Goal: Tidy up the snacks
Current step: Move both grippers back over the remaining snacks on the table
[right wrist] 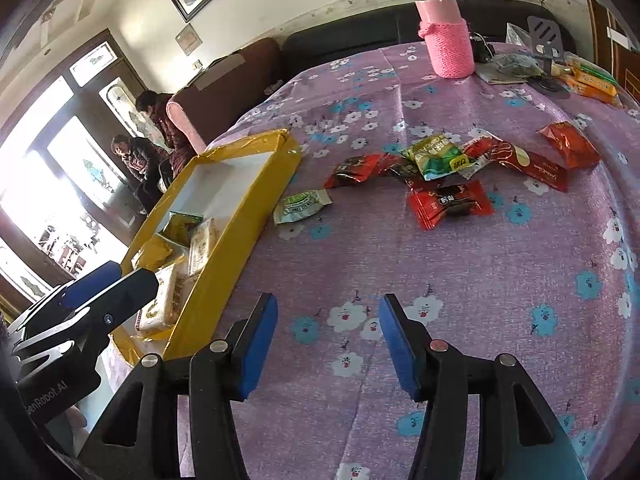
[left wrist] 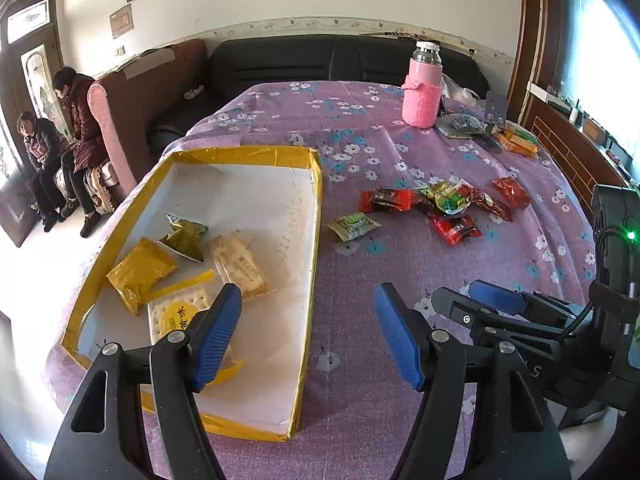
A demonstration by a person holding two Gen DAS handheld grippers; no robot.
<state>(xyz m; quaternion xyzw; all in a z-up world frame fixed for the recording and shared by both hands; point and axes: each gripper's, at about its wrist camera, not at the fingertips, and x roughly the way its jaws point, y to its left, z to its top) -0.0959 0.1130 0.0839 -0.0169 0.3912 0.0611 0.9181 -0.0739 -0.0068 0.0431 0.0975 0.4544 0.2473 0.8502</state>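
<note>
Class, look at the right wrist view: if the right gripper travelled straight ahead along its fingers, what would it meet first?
The open right gripper points over bare floral tablecloth. The first item ahead is probably the red snack packet at the near edge of the snack pile, though depth is uncertain.

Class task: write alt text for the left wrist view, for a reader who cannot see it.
The open left gripper hovers over a yellow-edged tray holding four snack packets, on a purple floral tablecloth. Loose red and green packets lie beyond it, before a pink flask.
</note>
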